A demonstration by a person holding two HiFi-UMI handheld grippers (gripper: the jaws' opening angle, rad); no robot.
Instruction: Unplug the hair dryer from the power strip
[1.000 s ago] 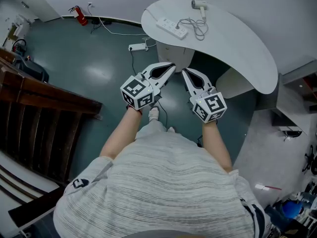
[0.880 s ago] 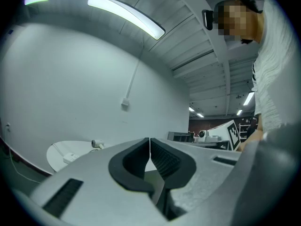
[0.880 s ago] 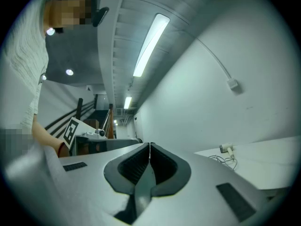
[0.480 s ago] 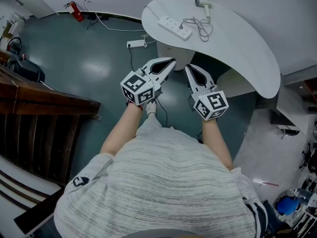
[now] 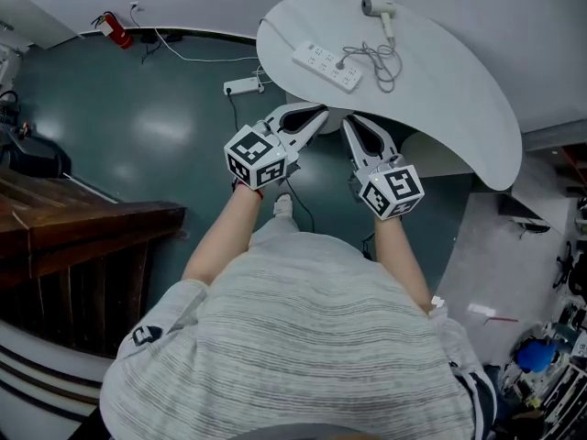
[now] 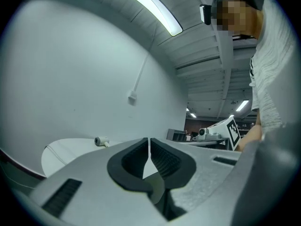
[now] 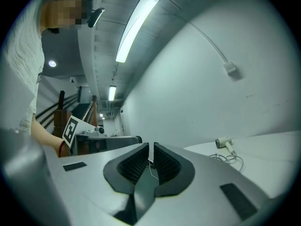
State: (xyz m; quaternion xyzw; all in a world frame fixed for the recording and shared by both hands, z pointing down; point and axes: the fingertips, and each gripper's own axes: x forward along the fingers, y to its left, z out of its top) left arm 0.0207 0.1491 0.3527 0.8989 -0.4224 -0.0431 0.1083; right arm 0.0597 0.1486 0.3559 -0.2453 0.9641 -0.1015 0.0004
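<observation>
On the white curved table (image 5: 459, 90) lies a white power strip (image 5: 327, 67) with one plug in it. Its grey cord (image 5: 381, 62) loops in a loose coil to the small white hair dryer (image 5: 379, 9) at the table's far edge. My left gripper (image 5: 319, 114) and right gripper (image 5: 349, 123) are side by side at the table's near rim, short of the strip, both shut and empty. The left gripper view shows its shut jaws (image 6: 149, 141) and the hair dryer (image 6: 100, 141) far off. The right gripper view shows the hair dryer (image 7: 225, 143) and cord (image 7: 231, 160) beyond its shut jaws (image 7: 151, 147).
A second power strip (image 5: 243, 86) lies on the dark green floor left of the table's pedestal. A red fire extinguisher (image 5: 112, 27) stands by the far wall. A wooden stair rail (image 5: 83, 236) fills the left side. Small clutter (image 5: 537, 356) sits at the lower right.
The table has come closer and both grippers have moved forward side by side up to its near rim. Both jaws have stayed shut and empty.
</observation>
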